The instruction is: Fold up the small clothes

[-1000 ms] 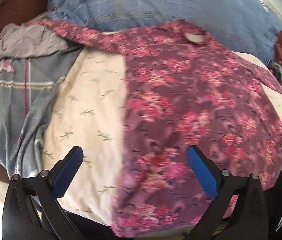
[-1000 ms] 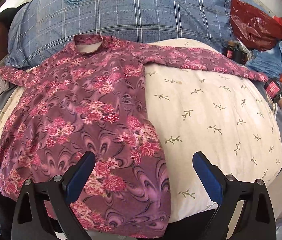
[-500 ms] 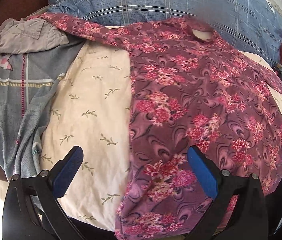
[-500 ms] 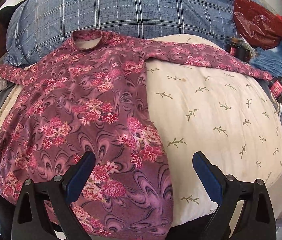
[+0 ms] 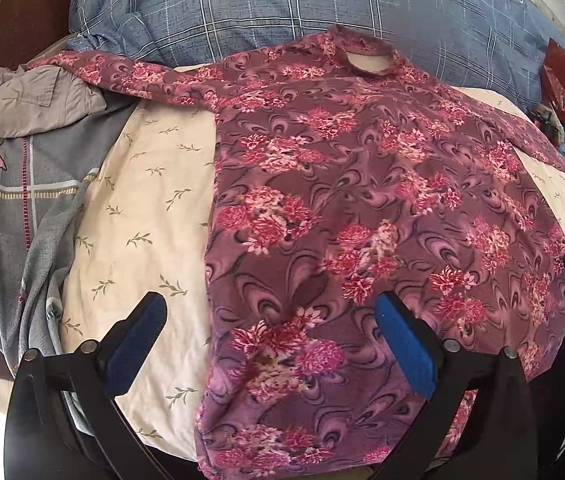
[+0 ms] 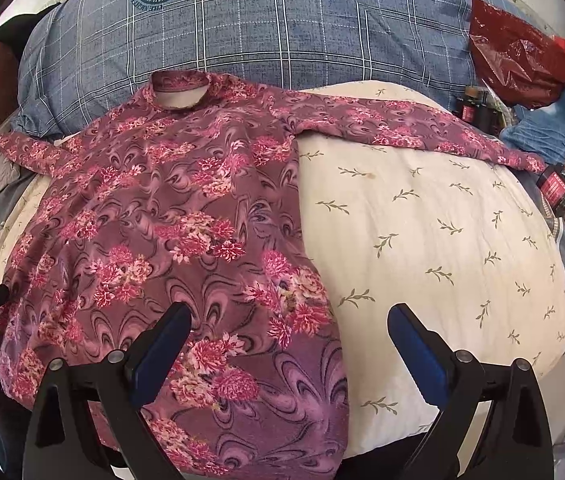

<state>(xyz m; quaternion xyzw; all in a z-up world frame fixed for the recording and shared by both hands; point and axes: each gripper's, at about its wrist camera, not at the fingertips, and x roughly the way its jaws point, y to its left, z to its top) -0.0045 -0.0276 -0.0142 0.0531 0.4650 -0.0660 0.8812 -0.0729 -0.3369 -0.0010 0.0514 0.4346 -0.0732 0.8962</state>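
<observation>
Your shirt (image 5: 382, 208) lies spread flat on the cream pillow (image 6: 434, 240), unfolded; both your left gripper (image 5: 270, 336) and right gripper (image 6: 288, 344) gape empty above its hem; next, likely grasp a sleeve.

"STARS" on blue pillow (image 6: 242, 32) emblem
</observation>
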